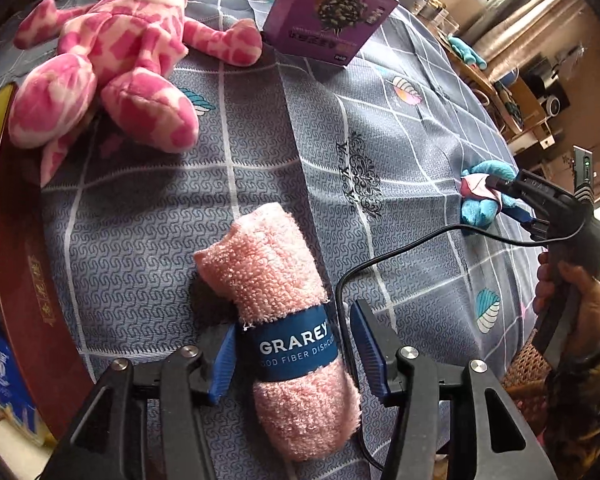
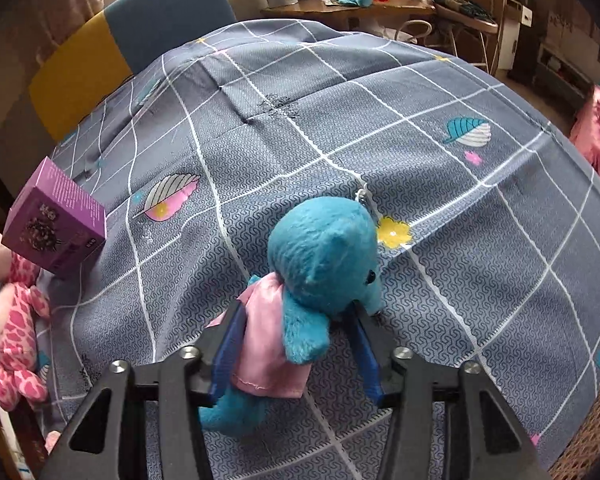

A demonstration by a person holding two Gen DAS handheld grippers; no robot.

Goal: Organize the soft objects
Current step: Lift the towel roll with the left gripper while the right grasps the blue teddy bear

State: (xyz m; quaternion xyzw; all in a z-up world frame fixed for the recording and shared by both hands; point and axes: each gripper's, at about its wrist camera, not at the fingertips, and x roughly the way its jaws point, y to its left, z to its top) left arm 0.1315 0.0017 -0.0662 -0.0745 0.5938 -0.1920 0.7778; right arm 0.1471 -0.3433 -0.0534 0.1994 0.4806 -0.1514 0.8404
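My left gripper (image 1: 294, 354) sits loose around the rolled pink terry dishcloth (image 1: 278, 312) banded "GRAREY", right gripper (image 2: 296, 354) clamping the fuzzy blue teddy (image 2: 320, 276).

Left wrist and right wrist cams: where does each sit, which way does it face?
Left wrist: on the left gripper, angled down at the pink rolled cloth between its open fingers; the right gripper and hand show.
Right wrist: on the right gripper, angled down at the blue teddy between its fingers.
Shared: blue teddy, purple box, pink plush, tablecloth.
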